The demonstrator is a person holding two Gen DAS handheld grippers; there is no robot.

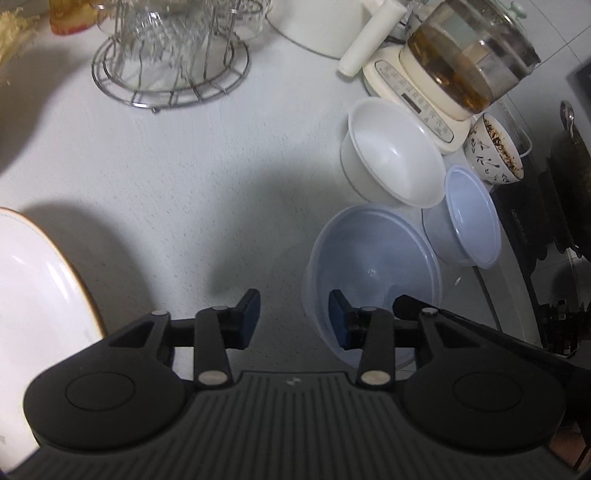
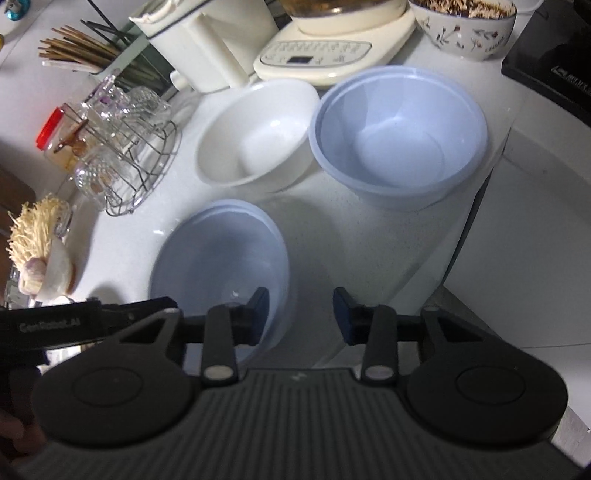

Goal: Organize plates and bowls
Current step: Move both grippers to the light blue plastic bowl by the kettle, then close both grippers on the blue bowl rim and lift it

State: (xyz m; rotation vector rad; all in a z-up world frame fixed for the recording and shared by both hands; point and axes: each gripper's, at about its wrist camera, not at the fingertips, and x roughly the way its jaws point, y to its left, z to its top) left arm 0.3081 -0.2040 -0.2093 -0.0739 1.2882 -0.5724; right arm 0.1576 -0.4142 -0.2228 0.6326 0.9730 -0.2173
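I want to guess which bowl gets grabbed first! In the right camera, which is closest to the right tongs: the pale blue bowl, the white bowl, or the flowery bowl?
1. Pale blue bowl, beside the right tongs' left finger.
2. White bowl, farther back, left of centre.
3. Flowery bowl, top right by the kettle base.

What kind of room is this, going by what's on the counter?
Most likely a home kitchen. On the white countertop sit plastic bowls such as the white bowl, a wire rack of glass cups, an electric glass kettle and a chopstick holder.
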